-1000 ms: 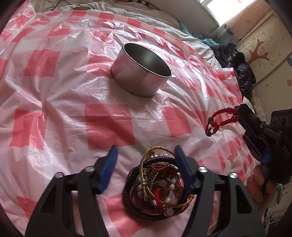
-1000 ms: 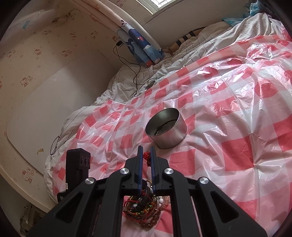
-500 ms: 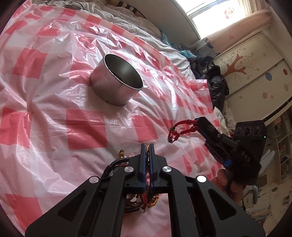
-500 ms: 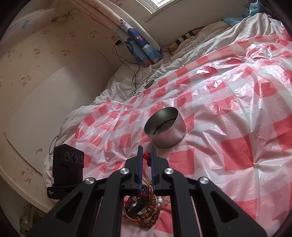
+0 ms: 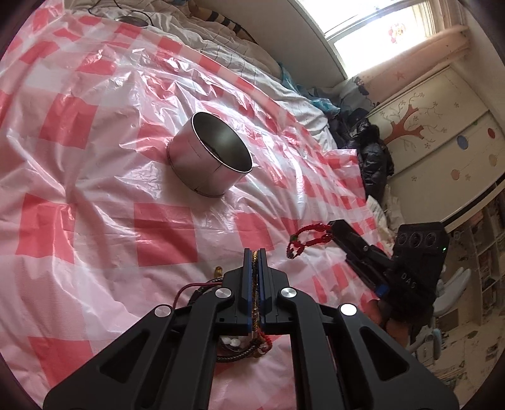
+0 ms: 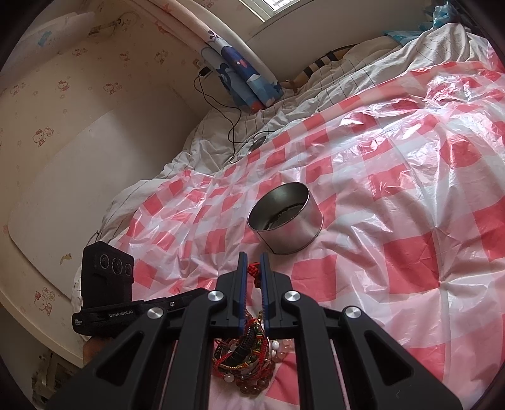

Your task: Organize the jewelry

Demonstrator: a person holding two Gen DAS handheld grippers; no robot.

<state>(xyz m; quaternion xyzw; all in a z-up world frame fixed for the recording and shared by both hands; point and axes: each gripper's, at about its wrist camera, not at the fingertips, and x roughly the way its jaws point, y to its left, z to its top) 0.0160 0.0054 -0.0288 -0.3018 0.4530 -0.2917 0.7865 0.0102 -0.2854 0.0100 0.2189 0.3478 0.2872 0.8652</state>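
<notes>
Currently left gripper [image 5: 255, 257] pinches a gold braided cord [image 5: 254, 265] off the bracelet pile [image 6: 249, 362] at the bed's near edge; right gripper [image 6: 253, 263] pinches a red bracelet [image 5: 307, 238]. Light, limp, tangle-prone: grip 1 strand.

Red-and-white checked sheet [image 5: 164, 233], silver tin [image 5: 205, 167]

1. A home bedroom: a bed [image 6: 315, 94] with a rumpled white checked duvet lies under a red-and-white plastic sheet [image 6: 410, 205].
2. At ten o'clock in the right wrist view, cartoon-cat wallpaper [image 6: 47, 94].
3. At two o'clock in the left wrist view, a tree-decorated wardrobe [image 5: 442, 126] and a bright window [image 5: 378, 28].
</notes>
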